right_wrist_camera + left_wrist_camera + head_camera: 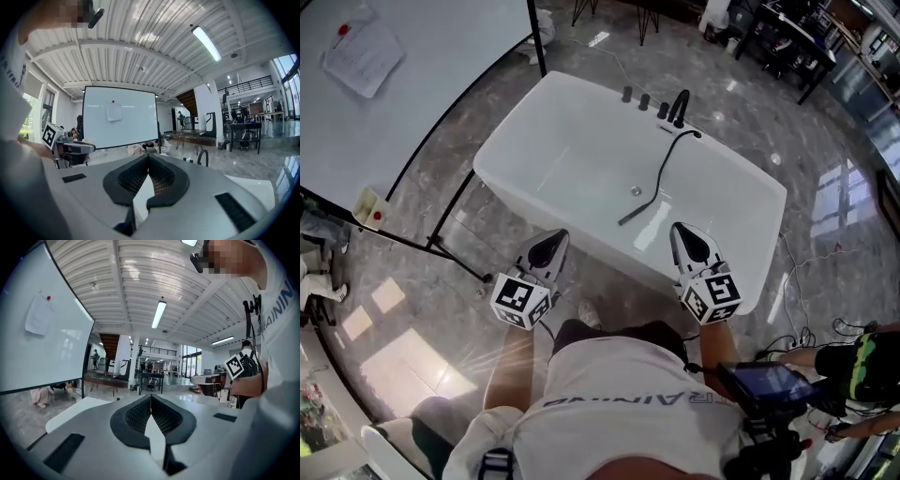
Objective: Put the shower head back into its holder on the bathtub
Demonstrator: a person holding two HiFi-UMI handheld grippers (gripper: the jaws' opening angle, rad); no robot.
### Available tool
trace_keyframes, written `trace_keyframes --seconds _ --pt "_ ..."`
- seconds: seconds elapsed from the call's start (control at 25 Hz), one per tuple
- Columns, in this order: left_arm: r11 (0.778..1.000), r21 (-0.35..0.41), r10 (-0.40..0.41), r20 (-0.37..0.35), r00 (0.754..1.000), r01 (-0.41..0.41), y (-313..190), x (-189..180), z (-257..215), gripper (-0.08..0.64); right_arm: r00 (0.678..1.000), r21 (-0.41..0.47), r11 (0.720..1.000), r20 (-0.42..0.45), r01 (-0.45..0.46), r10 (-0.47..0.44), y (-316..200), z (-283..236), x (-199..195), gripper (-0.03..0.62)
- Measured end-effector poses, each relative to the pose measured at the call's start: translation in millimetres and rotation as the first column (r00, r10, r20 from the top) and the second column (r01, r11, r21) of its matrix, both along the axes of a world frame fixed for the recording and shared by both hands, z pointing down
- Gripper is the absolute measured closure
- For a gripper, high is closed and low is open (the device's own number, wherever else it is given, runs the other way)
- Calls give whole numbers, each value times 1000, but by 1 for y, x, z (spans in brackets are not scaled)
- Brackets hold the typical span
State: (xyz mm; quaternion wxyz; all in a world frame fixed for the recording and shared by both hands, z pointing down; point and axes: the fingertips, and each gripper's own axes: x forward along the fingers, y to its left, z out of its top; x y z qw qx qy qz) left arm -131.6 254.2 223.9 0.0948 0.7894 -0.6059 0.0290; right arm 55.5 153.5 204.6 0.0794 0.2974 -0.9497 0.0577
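Note:
A white bathtub (534, 178) stands in the middle of the head view. The black shower head (636, 212) lies on the tub's floor. Its hose (670, 155) runs up to the far rim beside the black faucet (680, 105) and several black knobs (636, 97). My left gripper (553, 240) and right gripper (682, 232) hover side by side at the tub's near rim, both shut with nothing in them. In each gripper view the jaws meet, on the left gripper (151, 396) and the right gripper (148, 157). The faucet (203, 157) shows past the right jaws.
A whiteboard (394, 84) on a black stand (450, 248) sits left of the tub. Cables (797, 281) trail on the marble floor at right. A person (862, 366) crouches at the lower right. Tables and chairs stand at the back right (787, 42).

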Motion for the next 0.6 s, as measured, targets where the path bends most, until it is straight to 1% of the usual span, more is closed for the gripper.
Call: trace_keyframes --seconds 0.12,0.24,0.4,0.6 --pt "999 -21 30 -7 1000 -31 -19 -23 11 541 999 -3 999 -8 -45 45 -16 5 -14 581" --pt "997 -33 74 -28 997 -75 -39 -27 19 541 995 -14 996 -23 -93 93 -27 11 -13 581" --pt "987 -38 155 -39 987 -157 -73 -13 24 541 987 -27 987 -32 -156 155 -42 17 0 581" --pt "973 -34 225 -35 974 -226 -115 18 22 541 982 -49 981 -31 -189 187 -59 25 23 581"
